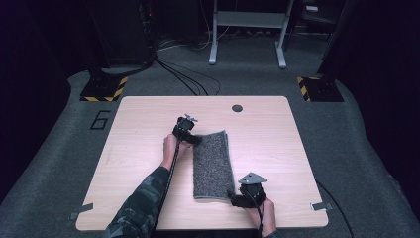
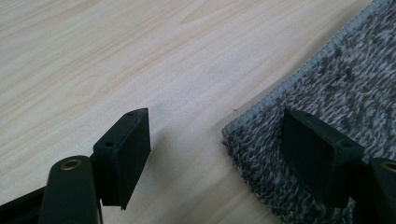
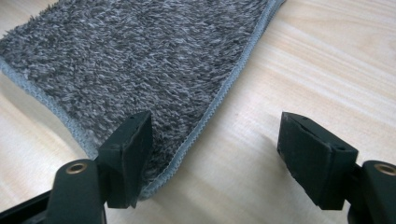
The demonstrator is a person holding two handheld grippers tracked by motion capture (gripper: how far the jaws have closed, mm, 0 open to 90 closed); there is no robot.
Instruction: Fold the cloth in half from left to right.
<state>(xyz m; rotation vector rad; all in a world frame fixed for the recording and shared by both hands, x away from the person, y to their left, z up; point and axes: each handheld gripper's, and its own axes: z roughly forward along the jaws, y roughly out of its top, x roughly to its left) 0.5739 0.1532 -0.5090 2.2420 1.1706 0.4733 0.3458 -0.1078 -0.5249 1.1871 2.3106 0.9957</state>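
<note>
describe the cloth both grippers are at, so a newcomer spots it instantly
Start at the light wooden table. Near its middle lies a folded grey towel, a long fuzzy rectangle with stitched edges. The left gripper is at its far-left corner, the right gripper at its near-right corner. It is the table's sole soft, dark item.

Bright, evenly lit table (image 1: 148,124) amid dark surroundings; soft shadows, slight blur.

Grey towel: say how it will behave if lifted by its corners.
The towel would probably droop between the grippers: it lies flat, folded and limp. Its fluffy pile suggests it is light and unlikely to slip from the pads. Pushed across the smooth table, it would more likely bunch than slide.
</note>
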